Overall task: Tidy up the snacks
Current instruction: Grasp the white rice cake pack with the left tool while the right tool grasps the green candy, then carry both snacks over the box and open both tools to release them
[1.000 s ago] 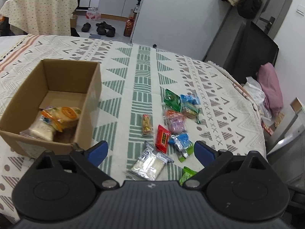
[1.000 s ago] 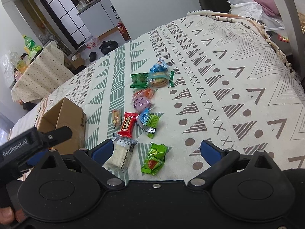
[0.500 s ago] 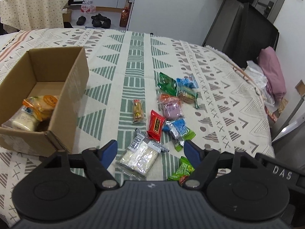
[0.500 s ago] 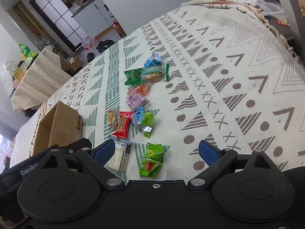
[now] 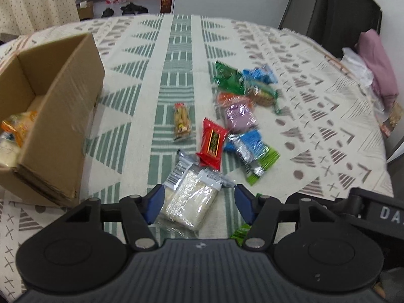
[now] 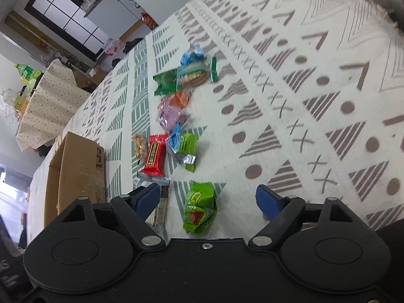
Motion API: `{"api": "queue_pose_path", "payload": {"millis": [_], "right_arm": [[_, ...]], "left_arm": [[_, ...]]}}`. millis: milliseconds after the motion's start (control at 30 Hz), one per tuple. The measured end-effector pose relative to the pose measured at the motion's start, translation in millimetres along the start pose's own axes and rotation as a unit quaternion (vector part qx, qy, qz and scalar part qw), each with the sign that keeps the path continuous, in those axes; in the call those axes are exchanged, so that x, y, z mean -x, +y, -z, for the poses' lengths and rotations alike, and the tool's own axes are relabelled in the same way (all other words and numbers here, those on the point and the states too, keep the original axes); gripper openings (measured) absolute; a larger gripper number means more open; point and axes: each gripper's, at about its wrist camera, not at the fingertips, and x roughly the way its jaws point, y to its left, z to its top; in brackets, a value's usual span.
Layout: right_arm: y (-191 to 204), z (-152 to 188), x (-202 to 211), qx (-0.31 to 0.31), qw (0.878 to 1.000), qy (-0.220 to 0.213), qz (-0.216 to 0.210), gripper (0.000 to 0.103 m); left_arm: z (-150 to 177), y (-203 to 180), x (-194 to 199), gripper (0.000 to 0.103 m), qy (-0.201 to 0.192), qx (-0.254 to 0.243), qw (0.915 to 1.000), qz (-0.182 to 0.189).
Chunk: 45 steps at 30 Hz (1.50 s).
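Patterned cloth (image 6: 315, 80) lies bare right of the snack row (image 5: 237, 116).

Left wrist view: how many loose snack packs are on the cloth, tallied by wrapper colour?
Green: 3 (dark green pack, lime pack, strawberry pack)
Clear: 3 (cracker pack, peanut bar, biscuit pack)
Blue: 2 (blue pack, blue-silver pack)
Red pack: 1
Purple pack: 1
Orange pack: 1
Total: 11

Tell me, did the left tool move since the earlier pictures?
Yes. The left tool came down toward the clear rice-cracker packet, which now lies between its fingers; the cardboard box looms larger. Its jaws have been closing, not yet pressing.
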Motion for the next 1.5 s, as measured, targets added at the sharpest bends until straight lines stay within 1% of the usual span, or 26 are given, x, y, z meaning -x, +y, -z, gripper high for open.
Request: {"api": "queue_pose_path", "payload": {"millis": [67,167,233,300,400,533,600,633,667,700,733,767,833,933,1033,1300,1433,1500], "right_arm": [[-3,-1,-6,-0.009,1.0,0.013,-0.006,0.075],[-7,-2,-16,-0.022,0.999,0.029,-0.018,0.073],[-6,-2,-23,-0.023,0.999,0.039,-0.019,0.07],[-6,-2,-29,-0.027,0.998,0.046,-0.023,0.068],[-7,-2,-36,-0.031,0.998,0.054,-0.027,0.068],[-6,-3,-40,-0.033,0.997,0.057,-0.031,0.067],[-5,-2,-41,-0.031,0.997,0.057,-0.032,0.065],[-3,-2,-41,-0.029,0.997,0.057,-0.032,0.063],[-3,-1,-42,-0.026,0.997,0.057,-0.033,0.058],[-2,-1,-43,-0.026,0.997,0.059,-0.037,0.049],[-2,0,-45,-0.028,0.997,0.061,-0.04,0.044],[-2,0,-47,-0.03,0.997,0.063,-0.038,0.03],[-1,2,-49,-0.028,0.997,0.07,-0.036,0.029],[9,5,-42,0.001,0.998,0.054,-0.029,0.027],[12,7,-35,0.008,0.999,0.043,-0.03,0.027],[19,9,-10,0.0,1.0,0.002,-0.025,0.027],[28,9,6,0.002,1.0,-0.015,-0.026,0.027],[34,7,14,0.008,0.999,-0.025,-0.027,0.027]], "left_arm": [[1,-1,-8,0.061,0.008,-0.004,0.9999,-0.005],[3,-3,-15,0.061,0.005,-0.024,0.9993,-0.03],[3,-2,-19,0.061,0.011,-0.022,0.999,-0.036],[2,1,-21,0.06,0.016,-0.017,0.9991,-0.037],[1,0,-22,0.056,0.018,-0.02,0.9988,-0.04],[2,2,-21,0.054,0.019,-0.017,0.9988,-0.041],[3,2,-20,0.053,0.019,-0.018,0.9986,-0.045],[4,2,-19,0.053,0.02,-0.019,0.9985,-0.048],[5,2,-18,0.052,0.021,-0.02,0.9983,-0.05],[6,3,-17,0.052,0.021,-0.02,0.9983,-0.051],[6,5,-15,0.051,0.022,-0.014,0.9985,-0.048],[5,7,-14,0.051,0.025,-0.006,0.9988,-0.042],[4,13,-12,0.05,0.031,0.011,0.9989,-0.033],[3,20,-7,0.049,0.032,0.028,0.9986,-0.031],[2,26,1,0.048,0.024,0.037,0.9986,-0.028],[-4,30,39,0.048,-0.02,0.044,0.9988,0.003],[-11,33,58,0.047,-0.044,0.051,0.9974,0.026],[-15,36,67,0.047,-0.058,0.056,0.9963,0.031]]}}
